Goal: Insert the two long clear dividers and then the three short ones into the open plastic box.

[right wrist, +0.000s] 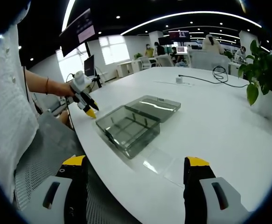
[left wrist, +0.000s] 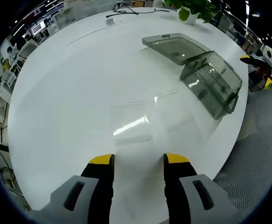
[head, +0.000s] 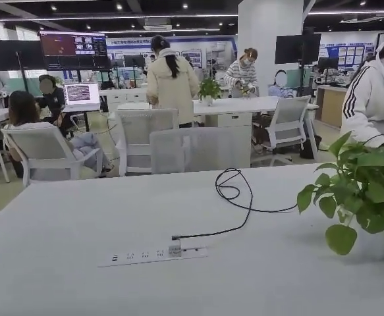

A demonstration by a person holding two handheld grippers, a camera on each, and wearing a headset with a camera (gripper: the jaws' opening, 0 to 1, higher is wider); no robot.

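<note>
A smoky clear plastic box [left wrist: 211, 83] lies open near the table edge, its lid [left wrist: 175, 46] folded flat beside it. Clear dividers [left wrist: 135, 125] lie flat on the white table [left wrist: 70, 93] between the box and my left gripper [left wrist: 138, 163], which is open and holds nothing. In the right gripper view the box [right wrist: 126, 128] sits ahead and slightly left, with a clear divider [right wrist: 161, 164] just before my open right gripper [right wrist: 136, 164]. The left gripper [right wrist: 85, 101], held by a hand, hovers off the table edge to the left of the box.
A potted plant [head: 356, 191] stands at the table's right side. A power strip [head: 152, 255] is set into the table [head: 60, 250], with a black cable [head: 234, 191] looping from it. Chairs and several people at other desks lie beyond the far edge.
</note>
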